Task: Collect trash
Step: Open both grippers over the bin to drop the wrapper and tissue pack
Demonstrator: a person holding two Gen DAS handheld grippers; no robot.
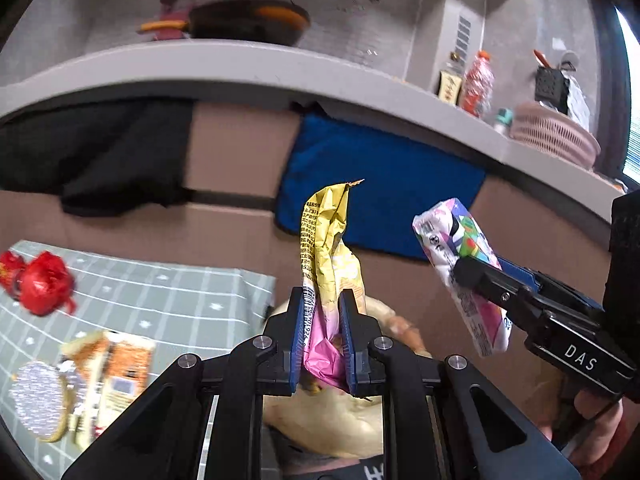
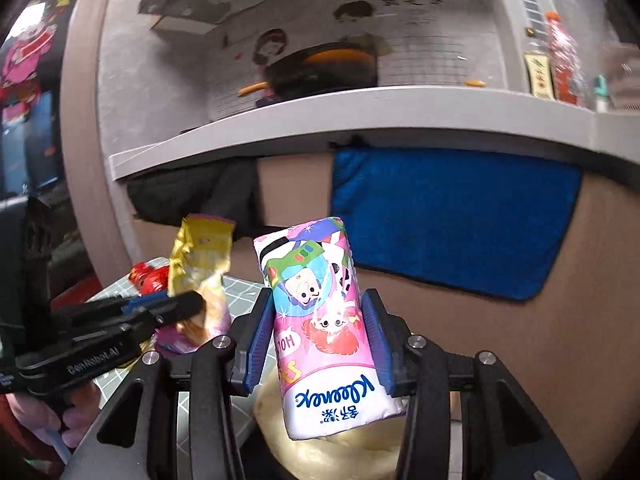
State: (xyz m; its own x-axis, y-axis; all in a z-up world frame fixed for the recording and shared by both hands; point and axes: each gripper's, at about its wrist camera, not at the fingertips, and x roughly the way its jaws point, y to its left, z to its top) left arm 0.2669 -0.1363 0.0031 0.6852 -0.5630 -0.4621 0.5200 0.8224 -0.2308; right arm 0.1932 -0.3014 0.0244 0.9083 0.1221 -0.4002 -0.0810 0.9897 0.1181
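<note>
My left gripper (image 1: 324, 300) is shut on a crumpled yellow and pink snack wrapper (image 1: 328, 240) that sticks up between its blue pads. In the right wrist view, my right gripper (image 2: 320, 308) is shut on a pink cartoon-printed tissue pack (image 2: 320, 320), held upright. Both hang side by side over a cream bag liner (image 1: 332, 416) that shows just below the jaws. From the left wrist view the right gripper (image 1: 480, 276) and its tissue pack (image 1: 452, 248) sit to the right. On the grey checked tablecloth (image 1: 160, 292) lie a red crumpled wrapper (image 1: 44, 284) and an orange packet (image 1: 116, 364).
A grey counter ledge (image 1: 240, 68) runs across ahead with a black pan (image 1: 248, 20), bottles (image 1: 476, 80) and a pink basket (image 1: 556, 132) on it. A blue towel (image 1: 380, 184) and a black cloth (image 1: 100, 152) hang below. A silver glittery disc (image 1: 38, 404) lies at the table's near left.
</note>
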